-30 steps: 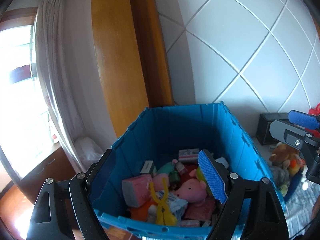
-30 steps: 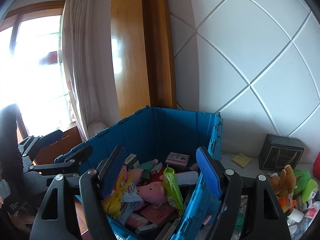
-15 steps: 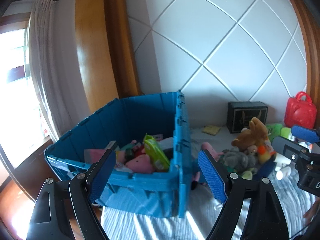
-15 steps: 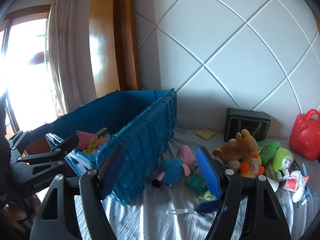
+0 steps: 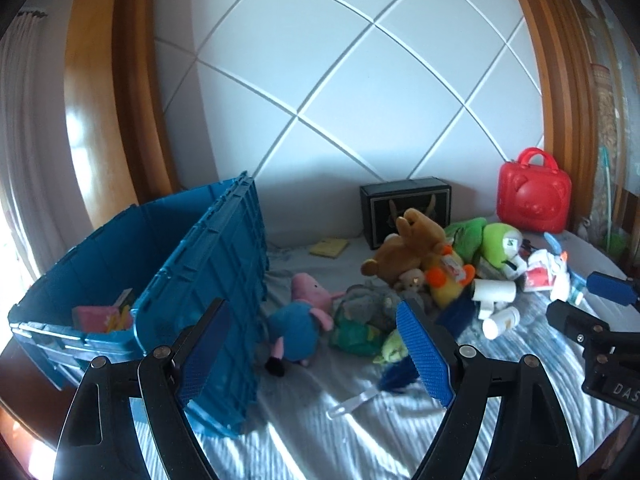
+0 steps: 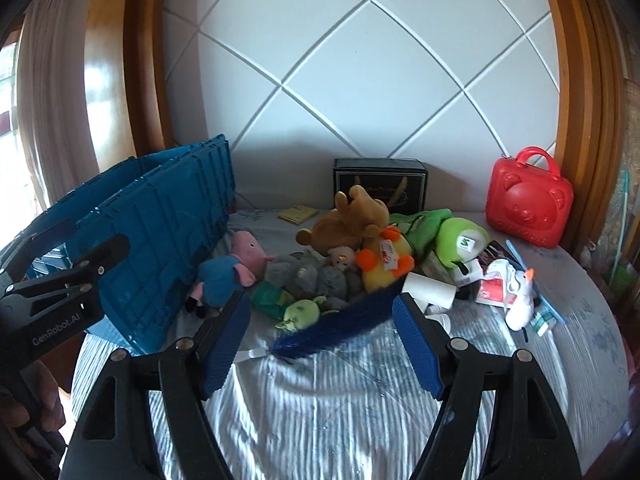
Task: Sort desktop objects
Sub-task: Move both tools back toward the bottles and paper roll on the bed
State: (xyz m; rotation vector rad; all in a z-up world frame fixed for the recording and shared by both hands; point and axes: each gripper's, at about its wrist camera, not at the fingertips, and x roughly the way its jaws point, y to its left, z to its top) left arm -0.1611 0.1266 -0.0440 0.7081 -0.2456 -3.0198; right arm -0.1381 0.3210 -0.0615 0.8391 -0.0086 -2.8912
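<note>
Both tools stand with their blue-padded jaws spread wide and nothing between them: the left tool (image 5: 316, 348) hangs above the striped cloth of the desk (image 5: 360, 432) near the corner of the blue crate (image 5: 208, 280), and the right tool (image 6: 322, 344) hangs above the same cloth, just in front of the toy pile. The crate sits at the left side of the desk with a pink box (image 5: 94, 316) showing inside it over the rim. Just beside the crate's outer wall lies a pig plush in a blue outfit (image 6: 228, 268), head toward the wall behind. Next to it the pile is heaped together: a brown bear plush (image 6: 348, 216) on top, a yellow and orange duck plush (image 6: 384, 264) touching it, grey plush toys (image 6: 316, 276) below, and a green plush (image 6: 452, 236) to the right. A dark blue feather (image 6: 340, 320) lies on the cloth at the front of the pile, with a small green figure (image 6: 304, 312) touching it. A white roll (image 6: 428, 288) and small white bottles lie right of the feather, and a white goose toy (image 6: 520, 300) stands further right. A black box (image 6: 380, 180) and a red bear-faced case (image 6: 528, 200) stand against the white panelled wall, well apart, with a yellow notepad (image 6: 298, 214) lying near the box.
</note>
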